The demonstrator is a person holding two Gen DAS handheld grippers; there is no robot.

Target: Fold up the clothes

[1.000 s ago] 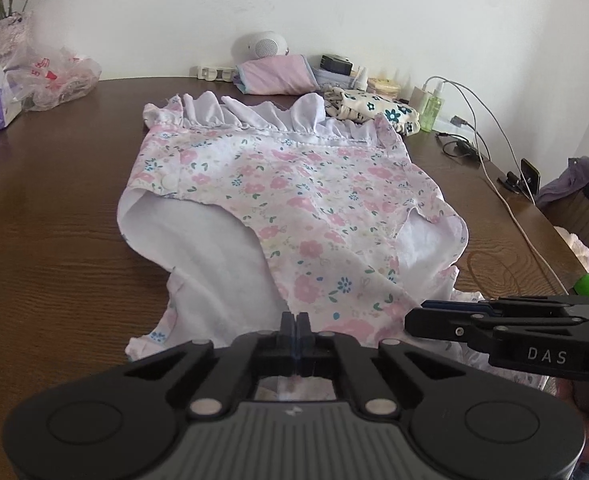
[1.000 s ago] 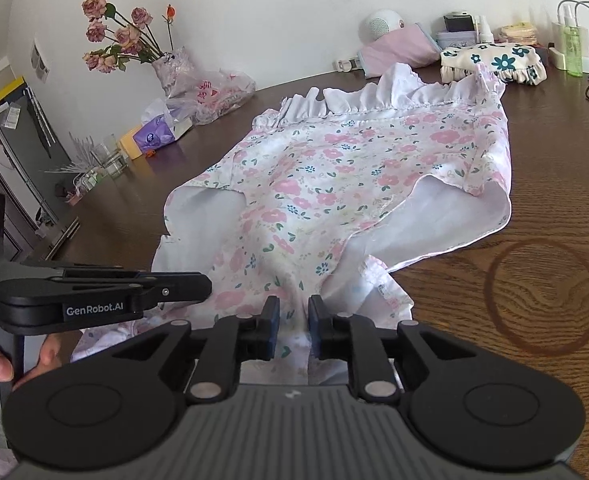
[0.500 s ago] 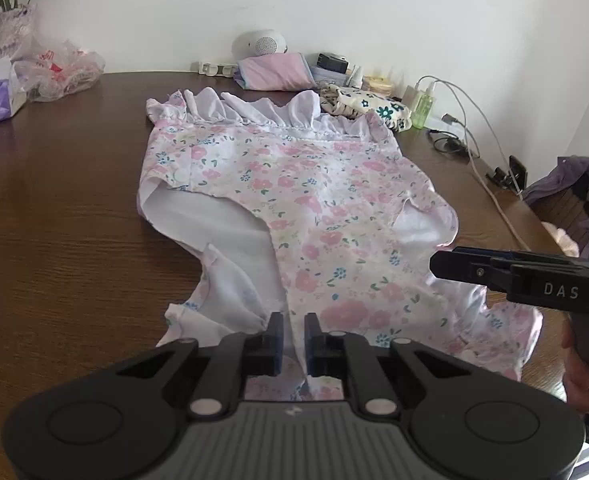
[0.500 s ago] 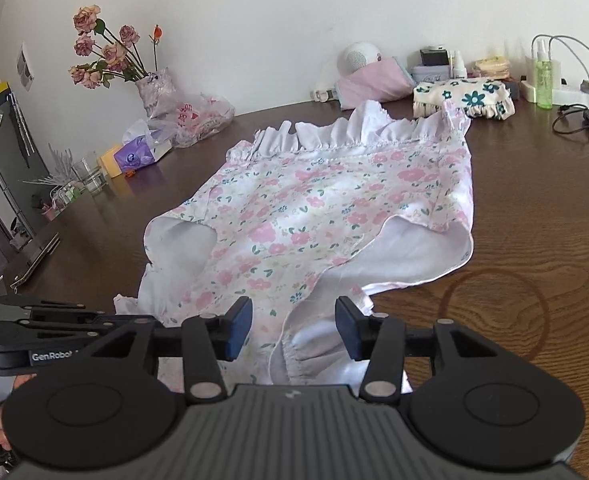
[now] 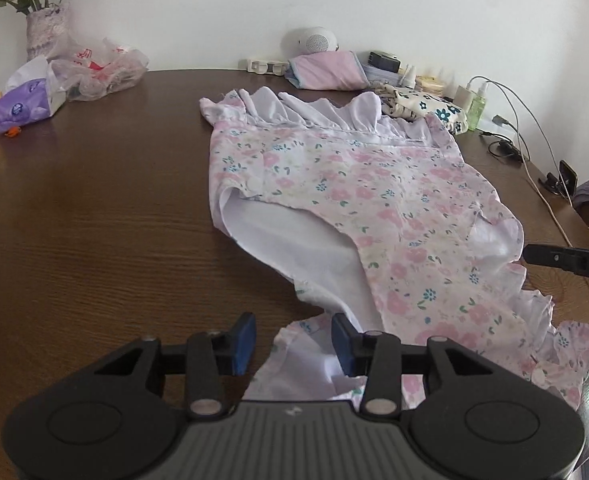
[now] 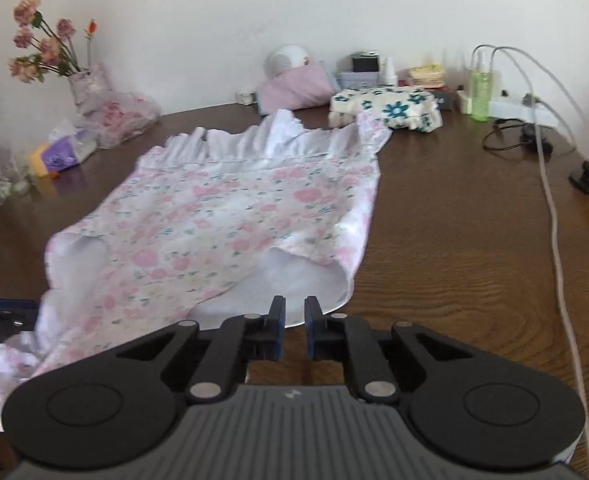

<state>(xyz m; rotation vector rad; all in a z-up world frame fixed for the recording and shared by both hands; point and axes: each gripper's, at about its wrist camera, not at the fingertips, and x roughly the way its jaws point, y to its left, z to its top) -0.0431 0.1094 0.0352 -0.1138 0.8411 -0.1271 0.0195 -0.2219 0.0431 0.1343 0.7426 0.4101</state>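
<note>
One floral dress [image 5: 358, 200] lies spread on the brown wooden table [image 5: 94, 220], its white ruffled edge toward the far wall and its white lining showing at both sides. Two grippers are ours. Our left gripper [image 5: 293, 344] has just been opening its jaws, and they stand apart now: the near corner of the dress lies under the gap and against the right-hand finger [image 5: 342, 346], but no pad presses on it, so the cloth is released. Our right gripper [image 6: 293, 334] has just been closing its jaws, and they stand narrow with a slim gap between them; through that gap we see bare table, and the white lining edge of the dress lies just beyond the fingertips, not pinched.

At the far side of the table we count one folded pink cloth [image 5: 326, 70], one cream cloth with blue flowers [image 6: 390, 108], one green bottle [image 6: 480, 88], one vase of pink flowers [image 6: 84, 80], one clear plastic bag [image 5: 102, 68] and one purple tissue pack [image 5: 24, 106]. One white cable [image 6: 554, 220] runs across the table on the right
</note>
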